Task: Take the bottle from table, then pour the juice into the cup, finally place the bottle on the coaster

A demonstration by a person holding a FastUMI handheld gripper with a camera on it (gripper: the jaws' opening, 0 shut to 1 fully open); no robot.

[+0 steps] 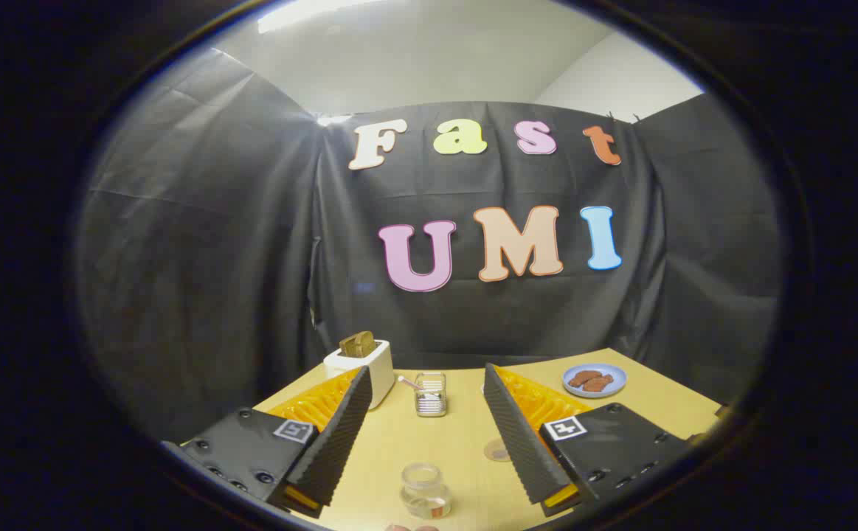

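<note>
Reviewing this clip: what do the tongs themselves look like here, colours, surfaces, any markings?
The tongs have two long wedge-shaped fingers faced with dark ribbed pads, backed by orange ridged plastic. Each finger sits on a black block with small screws and a square black-and-white tag on top. A yellow strip shows under each pad's near end. They stand open over the wooden table.

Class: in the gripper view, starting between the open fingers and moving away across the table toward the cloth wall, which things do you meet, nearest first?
Gripper open, fingers holding nothing. Near to far: small clear jar → ribbed glass with a pink stick in it → white toaster holding toast.
</note>
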